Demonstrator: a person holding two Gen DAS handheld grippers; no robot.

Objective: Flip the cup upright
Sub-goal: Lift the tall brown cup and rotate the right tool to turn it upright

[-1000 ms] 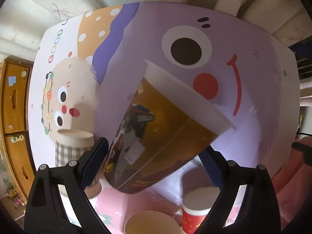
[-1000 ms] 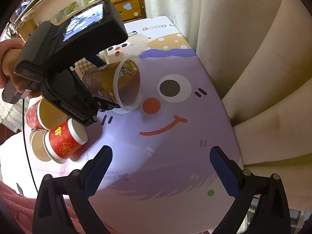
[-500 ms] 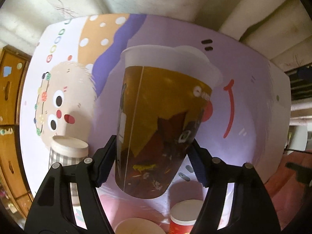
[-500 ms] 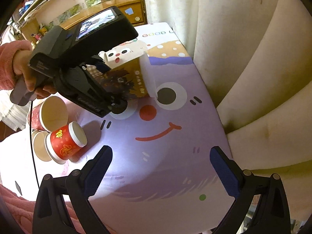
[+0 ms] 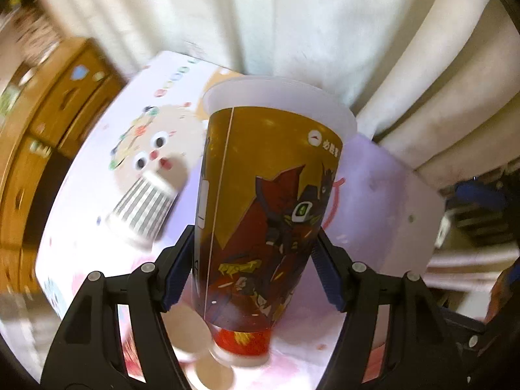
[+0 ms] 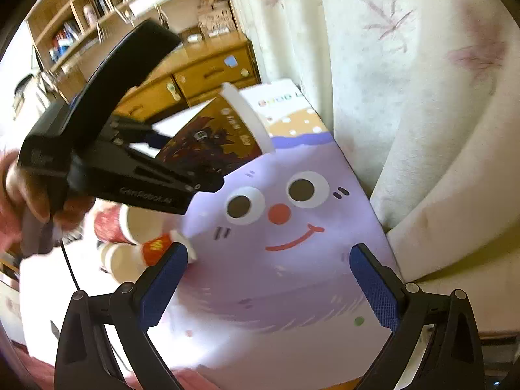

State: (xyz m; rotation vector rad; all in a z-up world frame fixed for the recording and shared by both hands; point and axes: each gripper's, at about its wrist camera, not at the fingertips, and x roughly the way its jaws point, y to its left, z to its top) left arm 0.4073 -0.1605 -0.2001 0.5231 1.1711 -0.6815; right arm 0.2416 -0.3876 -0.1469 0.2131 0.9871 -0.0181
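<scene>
The cup point(image 5: 263, 201) is clamped between the blue pads point(image 5: 175, 269) of the left gripper point(image 5: 250, 269) and is held clear above the table point(image 5: 390, 201). In the left wrist view its white rim is seen at the top and its narrower base at the bottom. In the right wrist view the cup point(image 6: 211, 143) is seen tilted, with the rim pointing up and toward the far edge of the table point(image 6: 292, 292); the left gripper point(image 6: 195, 162) is gripped by a hand point(image 6: 29, 201).

The right gripper point(image 6: 266, 289) is held with its fingers point(image 6: 162, 282) wide apart and nothing between them, over the near edge.

A striped cup point(image 5: 143, 208) lies on its side toward the table's left edge. A red cup point(image 6: 156, 247) is seen on its side near the left edge, beside other blurred paper cups point(image 6: 117, 224).
</scene>
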